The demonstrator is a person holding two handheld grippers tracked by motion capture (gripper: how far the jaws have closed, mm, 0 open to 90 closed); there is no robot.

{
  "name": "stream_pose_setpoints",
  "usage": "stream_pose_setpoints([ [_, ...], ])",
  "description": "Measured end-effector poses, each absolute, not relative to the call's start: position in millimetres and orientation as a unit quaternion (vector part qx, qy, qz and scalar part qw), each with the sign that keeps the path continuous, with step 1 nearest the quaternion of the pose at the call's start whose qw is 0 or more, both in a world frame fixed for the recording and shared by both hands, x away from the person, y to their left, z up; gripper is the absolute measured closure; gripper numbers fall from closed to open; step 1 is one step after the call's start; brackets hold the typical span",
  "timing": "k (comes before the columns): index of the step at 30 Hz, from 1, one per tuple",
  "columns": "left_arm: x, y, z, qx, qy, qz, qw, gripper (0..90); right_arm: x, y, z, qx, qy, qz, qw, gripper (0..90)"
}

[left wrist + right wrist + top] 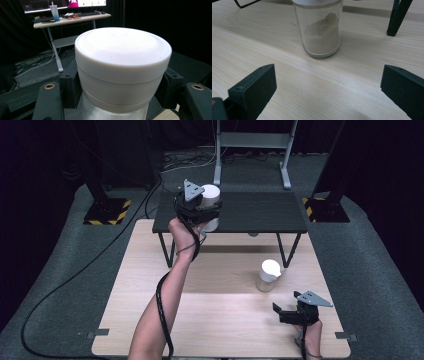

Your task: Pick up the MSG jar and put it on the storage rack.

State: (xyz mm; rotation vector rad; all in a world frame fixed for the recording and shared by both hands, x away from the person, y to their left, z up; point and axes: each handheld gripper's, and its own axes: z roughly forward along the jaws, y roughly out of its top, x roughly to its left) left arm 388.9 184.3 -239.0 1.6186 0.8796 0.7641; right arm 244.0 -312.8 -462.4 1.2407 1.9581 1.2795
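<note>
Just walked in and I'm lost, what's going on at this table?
A person is working with a tool in each hand. The left tool is shut on a white-lidded jar, holding it at the near edge of the small black shelf. The right tool rests open on the wooden table, pointed at a second jar of pale powder standing there.

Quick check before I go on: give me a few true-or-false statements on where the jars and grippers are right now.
1. The left gripper is shut on a white-lidded jar. True.
2. That jar stands on the wooden table. False: it is held up by the black shelf.
3. The right gripper is open. True.
4. The second jar sits between the right gripper's jaws. False: it stands ahead of them, untouched.
5. The second jar is empty. False: it holds pale powder.
</note>
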Motion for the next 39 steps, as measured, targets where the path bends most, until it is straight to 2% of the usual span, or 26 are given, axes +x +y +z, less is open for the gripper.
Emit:
stream_pose_setpoints([
  [9,404,177,-241,0.685,0.382,0.314,0.535,34.2,244,-313,-463,0.454,0.716,0.470,0.244,0.0],
  [39,412,187,-244,0.682,0.386,0.295,0.548,34.2,244,-313,-463,0.453,0.717,0.469,0.245,0.0],
])
